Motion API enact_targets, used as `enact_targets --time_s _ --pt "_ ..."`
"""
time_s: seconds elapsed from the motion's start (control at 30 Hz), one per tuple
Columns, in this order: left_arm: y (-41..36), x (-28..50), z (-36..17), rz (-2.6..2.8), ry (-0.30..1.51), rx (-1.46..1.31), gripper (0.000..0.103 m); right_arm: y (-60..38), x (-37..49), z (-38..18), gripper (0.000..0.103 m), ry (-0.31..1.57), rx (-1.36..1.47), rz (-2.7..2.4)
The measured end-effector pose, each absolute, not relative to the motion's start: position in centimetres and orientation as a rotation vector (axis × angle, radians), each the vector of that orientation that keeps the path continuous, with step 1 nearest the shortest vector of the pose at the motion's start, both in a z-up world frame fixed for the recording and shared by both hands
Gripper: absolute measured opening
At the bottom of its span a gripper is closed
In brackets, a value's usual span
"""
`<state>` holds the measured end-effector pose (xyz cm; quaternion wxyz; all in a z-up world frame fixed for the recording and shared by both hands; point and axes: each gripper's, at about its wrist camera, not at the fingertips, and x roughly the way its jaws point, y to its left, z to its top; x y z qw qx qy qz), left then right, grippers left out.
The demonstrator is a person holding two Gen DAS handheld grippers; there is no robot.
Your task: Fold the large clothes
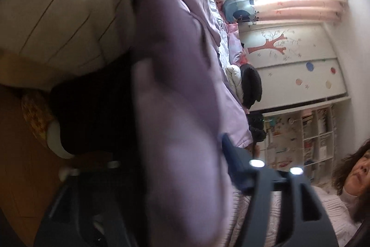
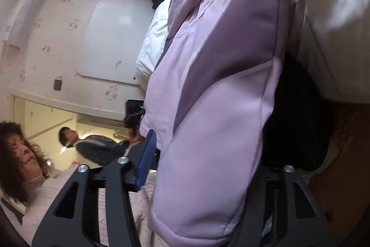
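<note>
Right wrist view: the right gripper (image 2: 203, 168) clamps the purple jacket (image 2: 219, 85), its long axis running lower centre to upper right. The left gripper (image 1: 185, 161) likewise grips this jacket.

You had no readable text, label, brand or number in either view; the shelf items were too blurred.

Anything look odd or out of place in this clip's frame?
Nothing looks damaged or spilled. The lilac padded jacket hangs bunched between the right gripper and left gripper, filling both views, and both cameras are rolled sideways. A bystander stands in the doorway.
</note>
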<state>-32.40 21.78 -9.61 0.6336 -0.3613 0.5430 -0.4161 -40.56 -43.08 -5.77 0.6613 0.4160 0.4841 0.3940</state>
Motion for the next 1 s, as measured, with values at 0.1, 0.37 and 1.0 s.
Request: enact_targets --time_s 0.1,0.37,1.0 --pt "21.5 -32.5 -9.7 -0.948 1.25 -0.834 0.072 -43.2 -40.5 -6.0 0.059 1.064 0.965 0.893" --pt "20.6 -32.4 -5.7 -0.889 1.129 -0.759 0.019 -42.7 -40.5 -5.2 0.023 0.913 0.977 0.82" --pt "19.2 -33.7 -7.0 -0.879 1.202 -0.734 0.066 -45.3 -43.6 -8.9 0.061 0.967 1.061 0.926"
